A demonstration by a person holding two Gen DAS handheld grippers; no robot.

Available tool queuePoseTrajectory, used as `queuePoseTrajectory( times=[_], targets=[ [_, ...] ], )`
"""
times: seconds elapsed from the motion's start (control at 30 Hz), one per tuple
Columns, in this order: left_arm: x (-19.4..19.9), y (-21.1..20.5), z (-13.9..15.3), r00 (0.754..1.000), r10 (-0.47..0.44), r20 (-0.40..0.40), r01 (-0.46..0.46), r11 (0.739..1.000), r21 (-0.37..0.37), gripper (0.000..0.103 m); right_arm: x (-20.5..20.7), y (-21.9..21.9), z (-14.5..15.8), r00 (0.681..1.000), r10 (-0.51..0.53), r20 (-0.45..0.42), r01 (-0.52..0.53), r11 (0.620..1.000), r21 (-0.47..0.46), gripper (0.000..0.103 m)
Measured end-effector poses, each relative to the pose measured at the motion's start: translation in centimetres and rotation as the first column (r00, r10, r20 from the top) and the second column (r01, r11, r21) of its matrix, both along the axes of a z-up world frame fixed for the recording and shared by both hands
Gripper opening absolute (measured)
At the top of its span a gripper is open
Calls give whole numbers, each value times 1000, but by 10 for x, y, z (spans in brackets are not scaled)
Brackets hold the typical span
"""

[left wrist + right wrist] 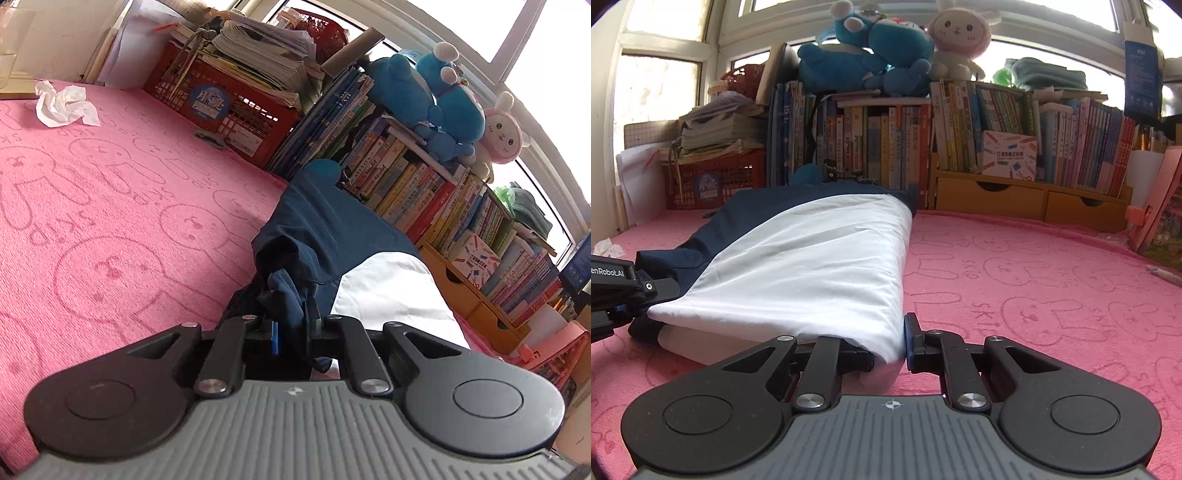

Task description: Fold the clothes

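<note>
Two grippers are on one garment here, and we have a clear look at both; the garment (798,254), navy with a large white panel, lies folded lengthways on the pink blanket (1034,280), running from us back toward the bookshelf (960,140); our left gripper (291,317) has its jaws pinched together on a bunched navy fold at the near corner, the cloth crumpled up between the pads and hanging a little below them; in the right wrist view we see that same tool coming in from the left edge, touching the dark edge of the cloth; our right gripper (890,343) is clamped on the white near corner, the fabric squeezed between its two fingers with a roll of white showing just beneath; the white panel lies fairly smooth, with the navy layer showing along its left side and at the far end; beyond the cloth we see a crumpled tissue (64,105) lying on the blanket well away, a red crate (229,110) piled with papers beside the books, and blue plush toys (868,44) with a pink-hooded rabbit (956,33) sitting on top of the shelf under the window.
</note>
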State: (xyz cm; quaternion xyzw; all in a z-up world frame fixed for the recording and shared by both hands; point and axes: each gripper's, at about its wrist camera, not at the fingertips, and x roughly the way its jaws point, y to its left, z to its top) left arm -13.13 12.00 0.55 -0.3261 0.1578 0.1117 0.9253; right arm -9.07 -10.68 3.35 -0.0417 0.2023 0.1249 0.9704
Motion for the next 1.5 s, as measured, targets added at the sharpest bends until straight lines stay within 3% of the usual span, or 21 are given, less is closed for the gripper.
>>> queuePoseTrajectory(
  times=[0.23, 0.37, 0.53, 0.7, 0.93, 1.23, 1.5],
  targets=[
    [-8, -20, -4, 995, -100, 0, 100, 995, -2, 14, -16, -28, 7, 998, -23, 66, 31, 992, -123, 16],
    [-6, -22, -8, 993, -115, -18, 115, 993, -1, 14, -14, -33, -5, 999, -9, 38, 16, 985, -174, 17],
    [-6, -21, -10, 993, -118, -21, 118, 993, 3, 14, -14, -38, -7, 999, 35, 13, -32, 985, -170, 21],
    [-7, -21, -12, 993, -121, -10, 121, 993, 3, 14, -16, -53, -4, 997, 67, -23, -70, 986, -154, 36],
    [-9, -10, -14, 988, -152, 6, 152, 988, -36, 14, -17, -52, -6, 997, 70, -27, -74, 981, -182, 36],
    [-10, -11, -14, 986, -166, 6, 166, 986, -13, 14, -16, -53, -6, 997, 65, -36, -70, 982, -178, 37],
    [-11, -11, -16, 985, -172, 16, 172, 985, -9, 14, -35, -49, -7, 994, 108, 23, -99, 963, -250, 37]
  ],
)
